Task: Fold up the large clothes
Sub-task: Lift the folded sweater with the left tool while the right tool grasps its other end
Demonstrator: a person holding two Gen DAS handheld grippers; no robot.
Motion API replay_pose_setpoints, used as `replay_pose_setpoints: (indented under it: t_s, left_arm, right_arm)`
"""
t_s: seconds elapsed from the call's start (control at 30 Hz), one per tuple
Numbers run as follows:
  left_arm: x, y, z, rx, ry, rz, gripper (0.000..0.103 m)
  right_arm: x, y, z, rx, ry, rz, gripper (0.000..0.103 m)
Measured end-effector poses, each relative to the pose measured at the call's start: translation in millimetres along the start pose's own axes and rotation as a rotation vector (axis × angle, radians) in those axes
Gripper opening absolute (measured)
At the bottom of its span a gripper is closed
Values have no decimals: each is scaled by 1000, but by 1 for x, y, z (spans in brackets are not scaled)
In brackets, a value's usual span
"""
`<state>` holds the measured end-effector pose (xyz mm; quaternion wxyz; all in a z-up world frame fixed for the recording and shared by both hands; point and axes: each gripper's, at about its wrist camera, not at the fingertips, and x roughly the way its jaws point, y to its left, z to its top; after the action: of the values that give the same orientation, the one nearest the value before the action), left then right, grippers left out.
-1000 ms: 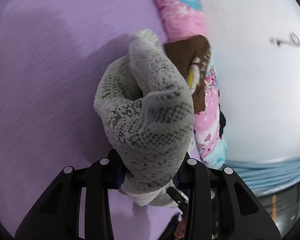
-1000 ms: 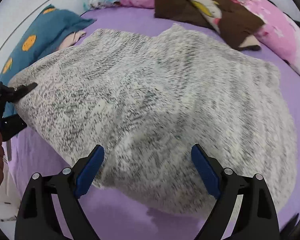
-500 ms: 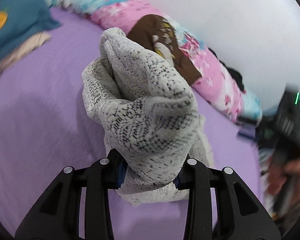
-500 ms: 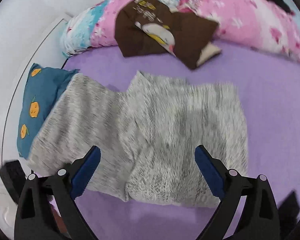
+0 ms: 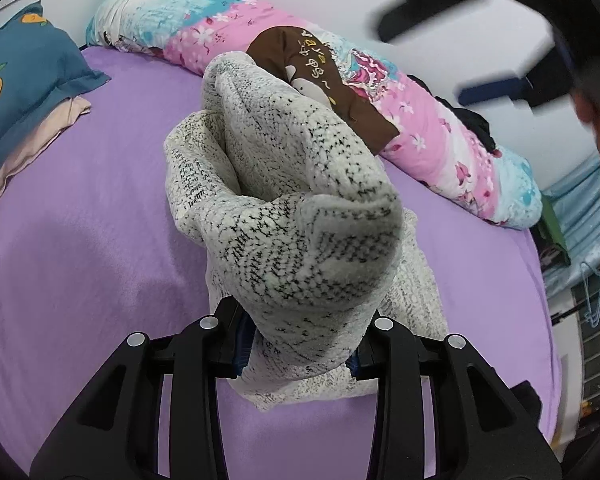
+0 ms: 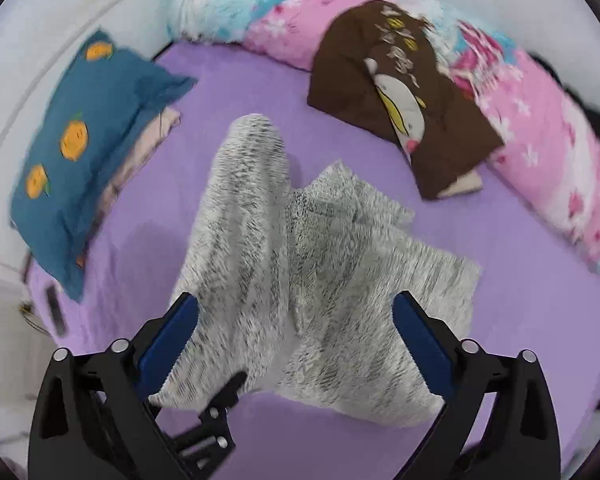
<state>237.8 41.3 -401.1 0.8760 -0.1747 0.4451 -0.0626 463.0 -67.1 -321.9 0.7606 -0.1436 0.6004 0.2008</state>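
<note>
A large grey-and-white speckled knit garment (image 6: pixel 308 264) lies on the purple bed sheet (image 6: pixel 520 320). My left gripper (image 5: pixel 298 344) is shut on a bunched edge of the knit garment (image 5: pixel 300 220) and lifts it, so the cloth drapes over the jaws. In the right wrist view the left gripper (image 6: pixel 224 396) shows at the garment's near left edge. My right gripper (image 6: pixel 296 340) is open and empty, hovering above the garment's near side. The rest of the garment trails flat toward the right.
A teal pillow with orange prints (image 6: pixel 84 160) lies on the left. A pink and blue floral quilt roll (image 6: pixel 540 128) runs along the far side with a brown printed garment (image 6: pixel 400 92) on it. The bed edge and floor clutter (image 5: pixel 580 280) are at the right.
My left gripper has kept its hold and lifted the garment's edge over toward the middle, folding the cloth. My right gripper has pulled back and risen above the garment, still open.
</note>
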Motion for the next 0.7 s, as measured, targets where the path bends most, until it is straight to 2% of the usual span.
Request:
replay_pose_setpoints:
  t_s: [0.03, 0.13, 0.2, 0.3, 0.5, 0.57, 0.7]
  left_arm:
    - [0, -1, 0, 3, 0, 2, 33]
    - [-1, -5, 0, 17, 0, 5, 33]
    - [-2, -8, 0, 26, -3, 9, 33]
    - [-2, -9, -1, 35, -4, 14, 33]
    - [-1, -12, -1, 79, 5, 41, 33]
    - [-1, -15, -1, 95, 6, 48, 33]
    - [0, -18, -2, 117, 5, 51, 33]
  right_arm:
    - [12, 11, 7, -13, 76, -23, 96]
    - [44, 34, 20, -17, 245, -3, 96]
    - [60, 48, 28, -39, 316, -46, 96]
    - [70, 64, 41, -84, 355, -82, 96]
    - [90, 75, 65, -68, 412, -118, 96]
    - [105, 73, 70, -37, 452, -144, 96]
    - [125, 73, 74, 25, 520, -118, 96]
